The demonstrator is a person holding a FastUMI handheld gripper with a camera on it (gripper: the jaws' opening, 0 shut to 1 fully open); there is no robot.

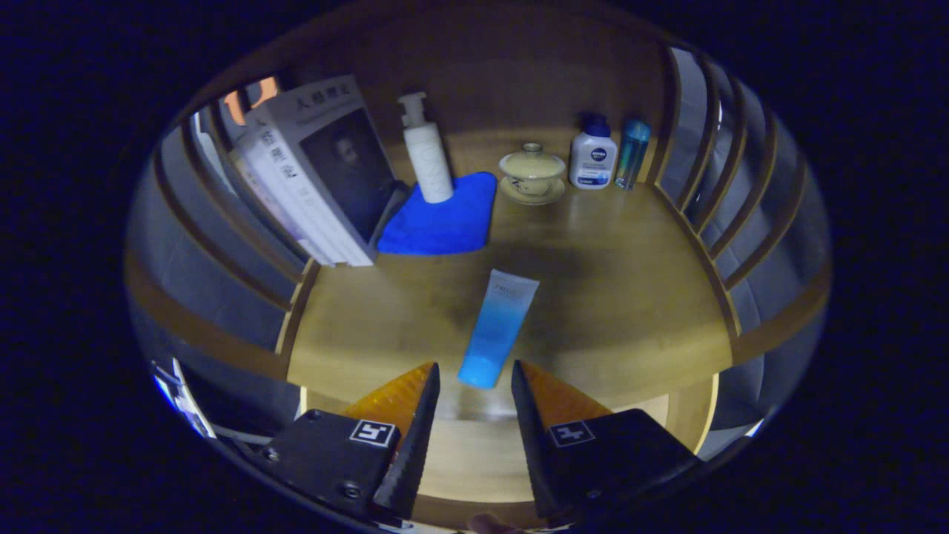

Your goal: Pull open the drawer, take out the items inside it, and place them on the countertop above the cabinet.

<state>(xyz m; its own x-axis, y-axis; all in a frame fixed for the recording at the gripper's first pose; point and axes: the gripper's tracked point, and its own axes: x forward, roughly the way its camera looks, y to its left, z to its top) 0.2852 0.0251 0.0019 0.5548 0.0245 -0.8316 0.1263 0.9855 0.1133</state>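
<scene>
Hand-held gripper (474, 374) gapes empty; one tube (498, 328), two bottles (593, 159), one cloth (442, 216) ahead.

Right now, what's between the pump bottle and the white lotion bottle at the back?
In the gripper view, a lidded teacup on its saucer stands between the pump bottle and the white lotion bottle. The tongs are open.

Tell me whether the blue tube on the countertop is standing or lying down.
Lying down. The blue tube rests flat on the countertop, just ahead of the open gripper, its fingers apart and touching nothing.
</scene>
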